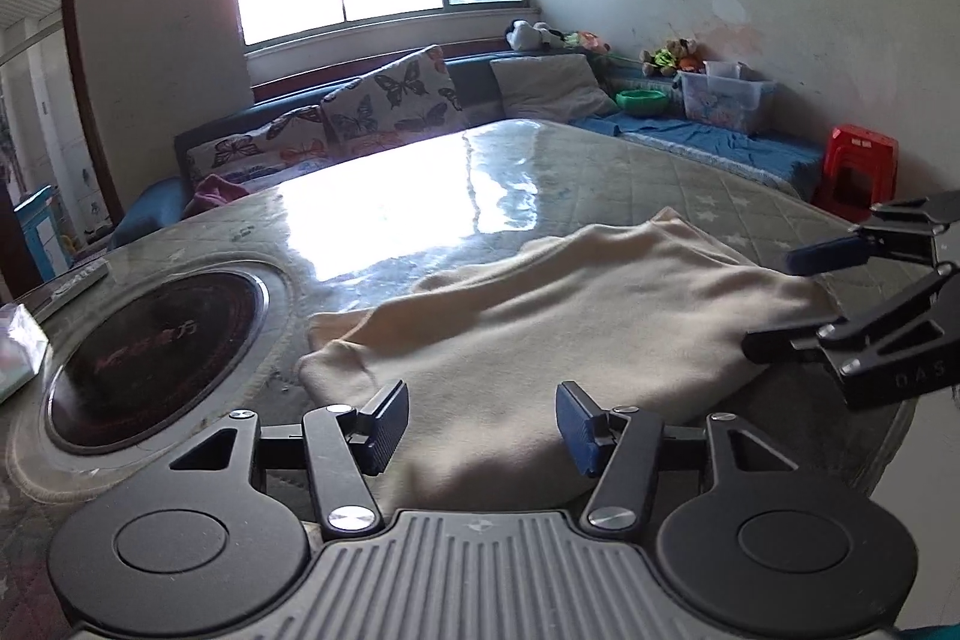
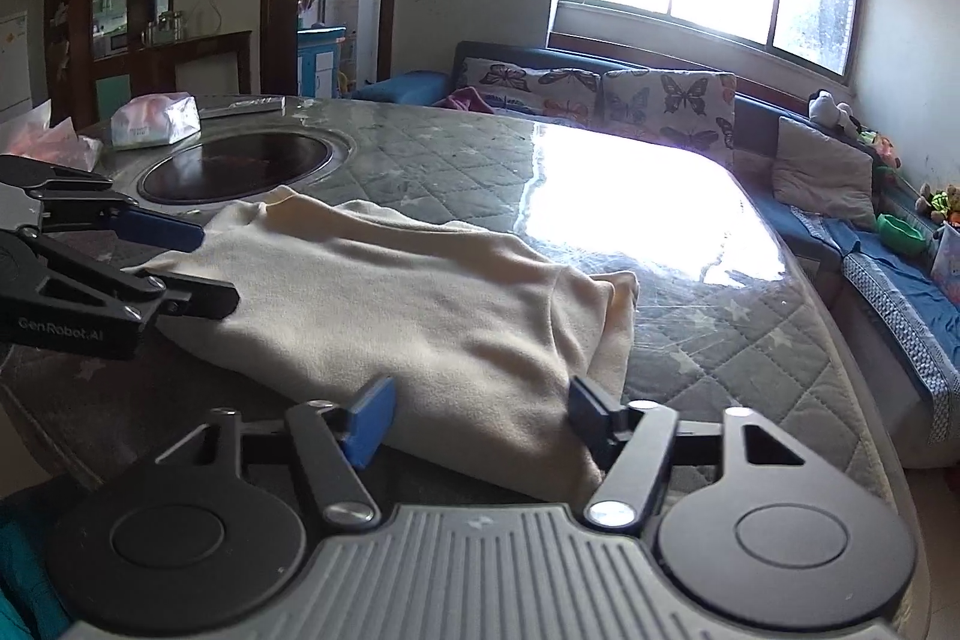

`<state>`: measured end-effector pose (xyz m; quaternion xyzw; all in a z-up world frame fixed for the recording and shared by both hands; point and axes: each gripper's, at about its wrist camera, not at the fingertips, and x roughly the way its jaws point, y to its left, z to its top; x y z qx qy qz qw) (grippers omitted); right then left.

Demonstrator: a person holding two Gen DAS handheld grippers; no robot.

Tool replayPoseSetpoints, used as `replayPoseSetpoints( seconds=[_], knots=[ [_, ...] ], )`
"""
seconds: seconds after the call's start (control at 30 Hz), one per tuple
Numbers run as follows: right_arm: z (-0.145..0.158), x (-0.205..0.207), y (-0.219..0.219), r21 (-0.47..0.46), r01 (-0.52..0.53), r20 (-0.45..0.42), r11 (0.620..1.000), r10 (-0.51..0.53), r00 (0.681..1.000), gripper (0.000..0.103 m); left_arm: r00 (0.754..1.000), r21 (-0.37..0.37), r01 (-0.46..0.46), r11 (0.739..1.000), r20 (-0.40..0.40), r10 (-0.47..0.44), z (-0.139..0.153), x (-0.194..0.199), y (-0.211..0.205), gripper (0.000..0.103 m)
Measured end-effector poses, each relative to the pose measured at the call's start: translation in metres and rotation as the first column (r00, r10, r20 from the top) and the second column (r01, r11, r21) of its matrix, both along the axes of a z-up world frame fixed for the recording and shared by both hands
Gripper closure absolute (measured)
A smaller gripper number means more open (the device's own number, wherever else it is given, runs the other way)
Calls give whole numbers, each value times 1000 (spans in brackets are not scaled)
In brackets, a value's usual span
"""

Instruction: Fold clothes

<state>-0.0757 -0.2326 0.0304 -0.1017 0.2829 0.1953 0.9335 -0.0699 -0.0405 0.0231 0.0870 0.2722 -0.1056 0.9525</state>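
Note:
A cream garment [image 1: 540,316] lies folded over on the quilted grey table top; it also shows in the right wrist view [image 2: 408,304]. My left gripper [image 1: 480,427] is open at the garment's near edge, its blue pads apart with the cloth between and below them. It appears from the side in the right wrist view [image 2: 216,265], open at the garment's left end. My right gripper [image 2: 474,421] is open at the near edge of the garment's right part. In the left wrist view it [image 1: 774,301] is open at the garment's right end. Neither grips the cloth.
A round dark cooktop [image 1: 162,340] is set into the table at the left. A tissue pack [image 2: 156,121] and pink bags [image 2: 48,139] lie beyond it. A sofa with butterfly cushions [image 1: 360,112] runs behind the table. A red stool [image 1: 858,166] stands at the right.

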Motion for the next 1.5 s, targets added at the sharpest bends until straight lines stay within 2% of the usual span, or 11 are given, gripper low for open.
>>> replayPoseSetpoints(
  seconds=[0.33,0.5,0.63,0.7,1.0,1.33,1.5],
  knots=[
    [-3,-1,-3,21,25,-15,999,-25,1000,16,995,-65,-100,993,-33,98,2,-10,27,35],
    [-1,-3,-3,31,35,-9,999,-35,999,9,993,-95,-115,989,-38,111,4,-14,33,29],
    [-1,-6,-3,38,59,0,998,-59,998,0,995,-85,-102,991,-21,100,6,-20,30,21],
    [-1,-8,-4,41,69,6,997,-70,998,0,995,-86,-96,992,-13,95,8,-22,30,14],
    [-3,-15,-12,61,103,-1,993,-103,995,0,997,-91,-83,992,-4,83,10,-29,30,0],
    [-4,-22,-21,142,111,9,984,-114,993,0,996,-122,-90,988,-6,90,12,-31,31,0],
    [-5,-22,-18,136,112,-9,984,-112,994,0,994,-125,-107,986,-14,106,11,-30,31,0]
  ],
)
